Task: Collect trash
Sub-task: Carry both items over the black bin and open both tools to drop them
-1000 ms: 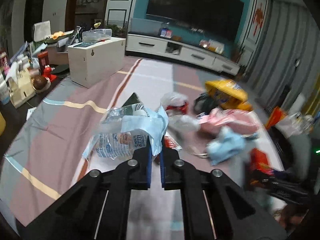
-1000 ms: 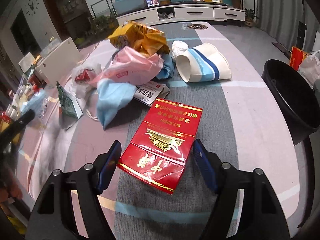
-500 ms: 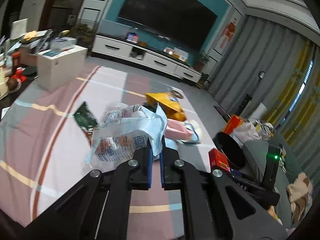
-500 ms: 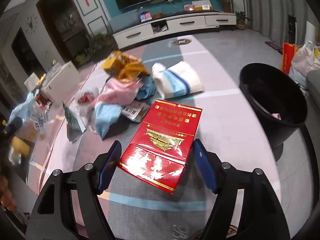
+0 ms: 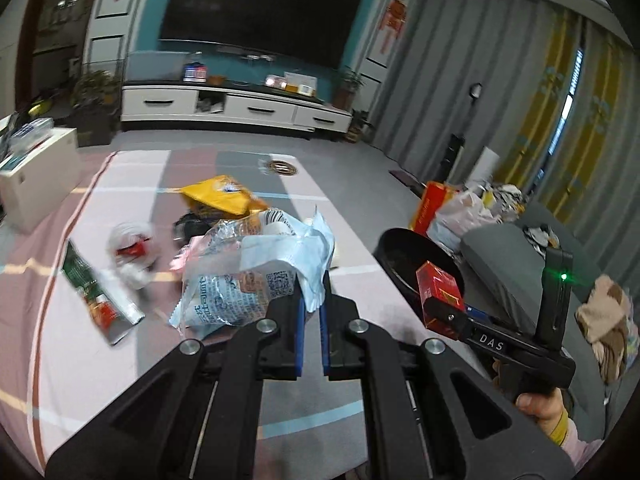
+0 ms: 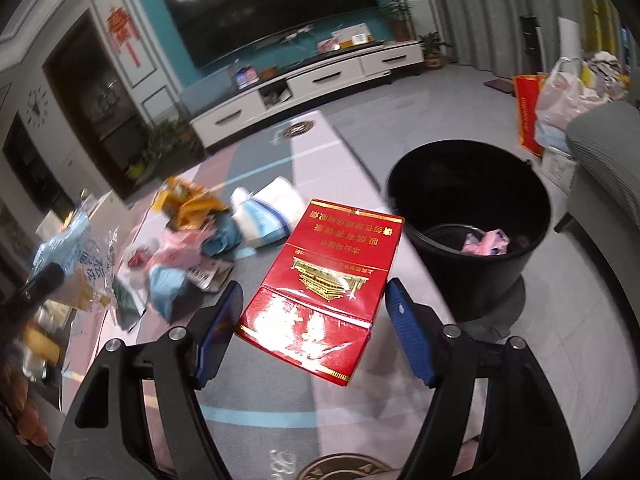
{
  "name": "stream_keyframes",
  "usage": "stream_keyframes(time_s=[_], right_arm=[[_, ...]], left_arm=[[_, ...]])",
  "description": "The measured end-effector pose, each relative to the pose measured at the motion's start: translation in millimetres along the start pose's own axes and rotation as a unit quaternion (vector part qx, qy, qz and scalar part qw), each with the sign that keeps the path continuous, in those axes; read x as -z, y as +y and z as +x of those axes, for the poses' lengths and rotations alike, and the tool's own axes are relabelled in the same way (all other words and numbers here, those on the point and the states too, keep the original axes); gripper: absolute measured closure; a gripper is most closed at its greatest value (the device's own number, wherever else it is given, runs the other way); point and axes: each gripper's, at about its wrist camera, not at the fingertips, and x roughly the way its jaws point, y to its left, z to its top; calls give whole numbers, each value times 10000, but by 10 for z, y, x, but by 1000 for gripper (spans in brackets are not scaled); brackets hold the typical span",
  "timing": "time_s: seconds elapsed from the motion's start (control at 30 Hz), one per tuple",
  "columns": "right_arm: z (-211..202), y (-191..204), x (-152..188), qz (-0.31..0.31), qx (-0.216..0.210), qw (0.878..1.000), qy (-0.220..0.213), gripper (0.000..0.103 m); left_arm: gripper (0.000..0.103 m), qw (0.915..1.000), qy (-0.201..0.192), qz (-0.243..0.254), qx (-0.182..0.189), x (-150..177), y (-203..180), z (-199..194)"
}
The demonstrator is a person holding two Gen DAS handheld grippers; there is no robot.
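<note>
My left gripper is shut on a crumpled clear and light-blue plastic wrapper, held in the air above the striped table. My right gripper is shut on a red cigarette carton, held above the table near the black trash bin. In the left wrist view the right gripper holds the red carton at the bin's rim. A pile of trash stays on the table: a yellow bag, a pink bag, a white and blue wrapper.
The bin holds some pink trash. A green packet lies at the left of the table. A grey sofa and plastic bags stand beyond the bin. A white box stands at the far left.
Both grippers have risen and swung right towards the black bin, each carrying its trash. The bin has come nearer in the right wrist view.
</note>
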Motion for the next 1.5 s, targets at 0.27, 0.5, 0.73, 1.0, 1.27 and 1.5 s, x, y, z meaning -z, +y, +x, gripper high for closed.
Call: stream_keyframes(time_s=[0.27,0.5,0.73,1.0,1.27,1.5], right_arm=[[-58,-418,-64,378,219,9988,-228,31],[-87,-873,-140,723,502,9952,-430,31],[-22,-1184,-186,879,699,9922,-543,31],[257,-1375,-319,762,713,9935,-457,31],[573,-1579,-400,722,748,9943,-223,31],[716,-1619,-422,583,830,9948,-57,25]], left_arm=[[96,9982,248,474,282,-116,-443,416],[95,9938,424,835,600,-247,-821,860],[95,9848,720,1148,1087,-342,-1260,1372],[95,9741,1137,1232,1518,-428,-1786,2065],[92,9661,1561,1365,1536,-343,-2169,2723],[42,9636,1797,1374,1427,-273,-2269,3073]])
